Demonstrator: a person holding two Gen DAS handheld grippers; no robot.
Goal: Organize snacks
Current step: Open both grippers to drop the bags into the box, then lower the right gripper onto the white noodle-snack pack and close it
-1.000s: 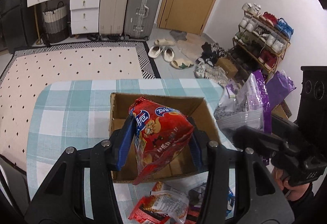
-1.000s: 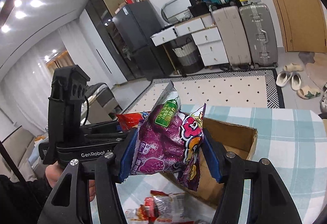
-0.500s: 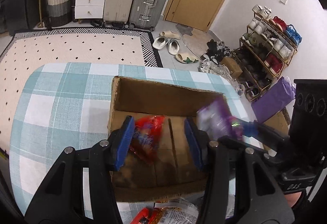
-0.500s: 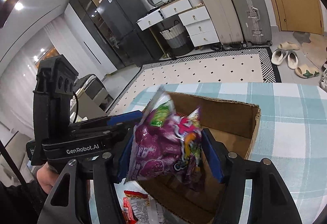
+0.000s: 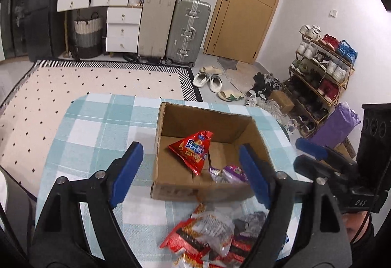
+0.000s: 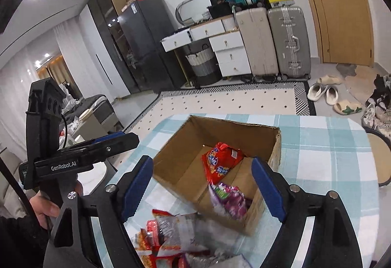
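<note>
An open cardboard box (image 5: 171,191) (image 6: 273,145) stands on the checked table. Inside it lie a red snack bag (image 5: 193,150) (image 6: 221,161) and a purple snack bag (image 5: 228,173) (image 6: 231,199). My left gripper (image 5: 190,173) hovers just short of the box's near wall, its jaws opening with nothing pressed between them. My right gripper (image 6: 202,189) hangs over the box's near corner, jaws opening too, and no pad touches the purple bag lying below them. A heap of more snack packets (image 5: 210,231) (image 6: 171,236) lies on the table in front of the box.
The table wears a teal and white checked cloth (image 5: 97,126) (image 6: 325,158). Beyond it lie a dotted rug (image 5: 85,82), suitcases (image 5: 188,30), a door and a shoe rack (image 5: 322,67). A hand (image 6: 46,206) holds the left gripper's handle.
Both grippers held bags above the box, the left a red one and the right a purple one. Both jaws have spread and the two bags now lie inside the box.
</note>
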